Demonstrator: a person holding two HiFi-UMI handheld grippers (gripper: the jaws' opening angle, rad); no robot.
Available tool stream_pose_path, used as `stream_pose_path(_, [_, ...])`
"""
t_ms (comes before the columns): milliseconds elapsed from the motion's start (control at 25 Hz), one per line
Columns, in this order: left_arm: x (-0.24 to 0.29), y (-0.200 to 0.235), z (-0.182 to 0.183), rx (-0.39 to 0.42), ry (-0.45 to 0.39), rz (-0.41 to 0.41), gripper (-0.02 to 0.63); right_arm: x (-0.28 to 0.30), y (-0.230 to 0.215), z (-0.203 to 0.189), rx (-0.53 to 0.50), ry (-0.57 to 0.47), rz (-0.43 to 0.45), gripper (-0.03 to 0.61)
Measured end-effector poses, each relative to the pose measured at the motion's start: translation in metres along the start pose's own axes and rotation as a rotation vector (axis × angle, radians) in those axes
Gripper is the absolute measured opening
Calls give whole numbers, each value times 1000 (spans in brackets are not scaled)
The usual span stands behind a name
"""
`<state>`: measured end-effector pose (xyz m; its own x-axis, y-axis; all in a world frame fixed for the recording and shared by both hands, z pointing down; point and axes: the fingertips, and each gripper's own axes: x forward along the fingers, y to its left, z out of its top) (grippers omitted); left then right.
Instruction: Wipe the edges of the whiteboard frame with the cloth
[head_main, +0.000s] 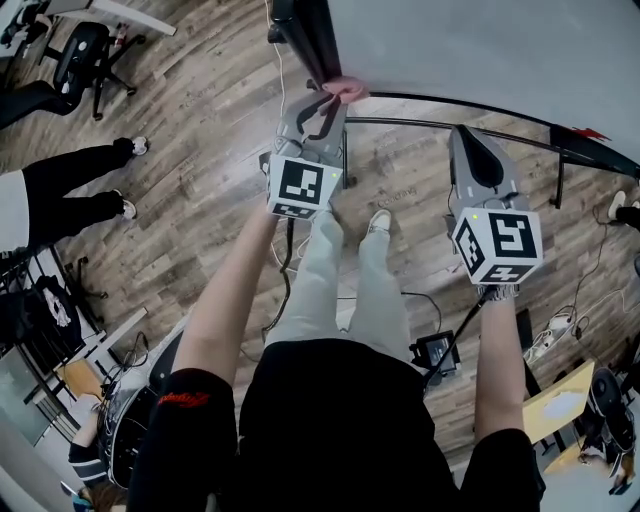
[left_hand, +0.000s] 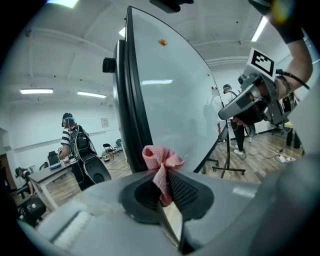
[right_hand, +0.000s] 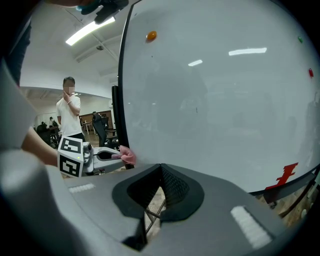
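Floor: wood-look planks, cables trailing on it, office chairs far left. White ceiling with strip lights. Whiteboard is glossy white and reflects the lights; thin black frame, orange round magnet up high. Left gripper has its fingers pinched on the cloth, a pink waffle-textured bunch, which sits at the frame's left edge and looks to be touching it. Right gripper is further right, facing the board, ribbed black pads closed tip to tip with nothing between them.
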<state>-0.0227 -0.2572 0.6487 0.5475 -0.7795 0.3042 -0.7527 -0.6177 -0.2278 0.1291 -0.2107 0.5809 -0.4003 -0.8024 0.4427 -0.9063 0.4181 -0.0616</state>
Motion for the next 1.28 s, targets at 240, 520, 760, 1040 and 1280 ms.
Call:
stream_pose_path(240, [4,-4,-14,0,22,-9,21,4,-3,-8,1,10,-1,2])
stream_pose_path(520, [7,-7,-36,-24,61,-14,21,12,-1,-13,0,24,7,2])
stream_pose_path(760, [12,-11,-45,-26,70,-20,21,16,-5,-19,5,36,10,2])
stream_pose_path(1040, [12,-13,-55,-37,83,-19,21,17,-5,-27,13,45,9,2])
stream_pose_path(1280, [16,-16,-63,-37,100,-28,21,19,-8,-32,22,51,5,2])
